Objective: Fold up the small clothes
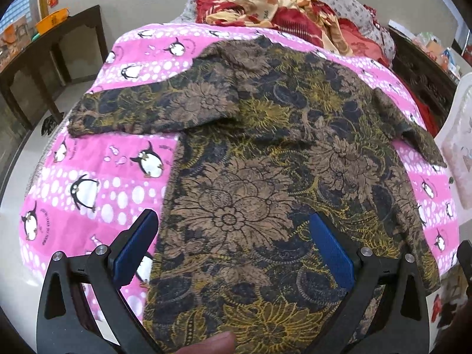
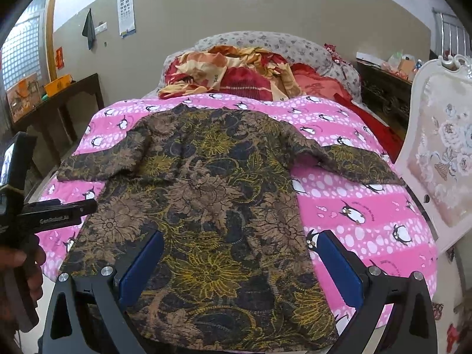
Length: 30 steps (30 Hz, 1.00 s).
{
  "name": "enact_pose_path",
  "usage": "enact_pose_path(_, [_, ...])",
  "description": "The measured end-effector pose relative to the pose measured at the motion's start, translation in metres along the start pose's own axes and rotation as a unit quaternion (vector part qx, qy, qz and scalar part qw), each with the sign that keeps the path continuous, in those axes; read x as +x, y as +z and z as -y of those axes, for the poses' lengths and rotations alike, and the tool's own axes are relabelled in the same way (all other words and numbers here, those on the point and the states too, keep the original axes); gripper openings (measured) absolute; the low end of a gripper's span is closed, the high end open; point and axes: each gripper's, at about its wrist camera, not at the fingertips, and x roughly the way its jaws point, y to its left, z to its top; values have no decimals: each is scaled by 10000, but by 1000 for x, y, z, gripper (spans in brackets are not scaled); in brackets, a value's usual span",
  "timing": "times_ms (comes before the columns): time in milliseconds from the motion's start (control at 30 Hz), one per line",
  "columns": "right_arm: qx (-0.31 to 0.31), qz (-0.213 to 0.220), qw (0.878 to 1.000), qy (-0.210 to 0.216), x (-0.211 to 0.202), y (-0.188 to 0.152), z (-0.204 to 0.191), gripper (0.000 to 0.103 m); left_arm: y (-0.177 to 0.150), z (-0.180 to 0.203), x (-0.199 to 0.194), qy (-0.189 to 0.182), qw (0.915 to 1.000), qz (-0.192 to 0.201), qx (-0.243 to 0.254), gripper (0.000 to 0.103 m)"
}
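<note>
A brown, black and yellow floral top (image 1: pixel 265 153) lies spread flat on a pink penguin quilt (image 1: pixel 88 194), sleeves out to both sides. It also shows in the right wrist view (image 2: pixel 206 194). My left gripper (image 1: pixel 233 227) is open and empty, hovering over the top's lower left part, its left finger over the quilt. My right gripper (image 2: pixel 242 247) is open and empty above the top's lower right part, its right finger over the quilt (image 2: pixel 368 206). The left tool's body (image 2: pixel 44 218) shows at the left edge of the right wrist view.
A heap of red and cream bedding (image 2: pixel 230 70) and a grey floral pillow (image 2: pixel 265 41) lie at the bed's head. A white upholstered chair (image 2: pixel 439 159) stands right of the bed. Dark wooden tables stand left (image 2: pixel 59 109) and far right (image 2: pixel 383 91).
</note>
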Motion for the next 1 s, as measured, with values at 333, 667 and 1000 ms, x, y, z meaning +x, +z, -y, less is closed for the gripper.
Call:
enact_pose_path(333, [-61,145,9996,242,-2,-6,-8,103,-12,0,-7,140,9998,33,137,103])
enact_pose_path(667, [-84,149,9998,113,-3,-4,-4,103,-5,6,-8,-26,9998,79,199,103])
enact_pose_path(1000, [-113,116,9998,118,12,4,-2,103,11,23,9,-47,9994,-73,336,103])
